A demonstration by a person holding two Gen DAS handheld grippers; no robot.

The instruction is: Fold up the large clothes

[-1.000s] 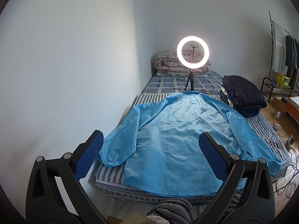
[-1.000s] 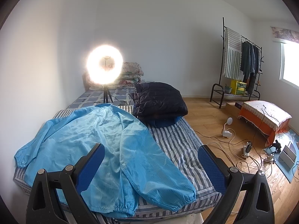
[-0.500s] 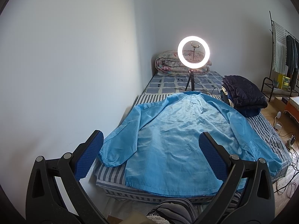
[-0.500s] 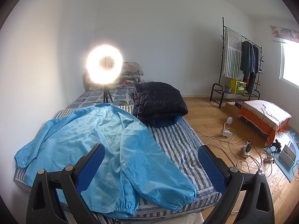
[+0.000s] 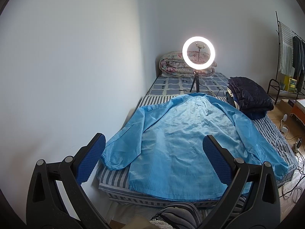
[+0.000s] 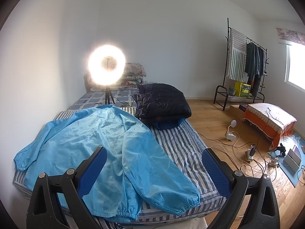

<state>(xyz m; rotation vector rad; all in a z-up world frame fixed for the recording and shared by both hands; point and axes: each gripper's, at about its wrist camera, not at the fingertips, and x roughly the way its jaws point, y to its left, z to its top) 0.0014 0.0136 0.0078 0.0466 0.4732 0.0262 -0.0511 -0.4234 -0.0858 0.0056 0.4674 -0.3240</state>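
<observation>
A light blue jacket (image 5: 183, 145) is spread flat, back side up, across the near end of a bed (image 5: 114, 173) covered by a striped sheet. The jacket serves as the reference for all else. Above its near left corner the left gripper (image 5: 153, 159) is held clear of the cloth, its blue padded fingers (image 5: 90, 160) spread wide and empty. The jacket's left sleeve lies along the wall-side edge of the bed; its right sleeve is laid out toward the bed's floor-side edge. Beyond the jacket's collar a lit ring light (image 5: 198, 53) is seen on a small tripod, with folded quilts (image 5: 172, 66) behind it. To the right of the collar a dark folded jacket (image 6: 162, 101) is stacked on the bed. Over the jacket's right sleeve the right gripper (image 6: 152, 168) is held, also spread wide with nothing between its fingers (image 6: 215, 168). Farther right of the jacket, cables (image 6: 238, 143) are strewn on the wooden floor, and a clothes rack (image 6: 246, 66) stands by the wall.
</observation>
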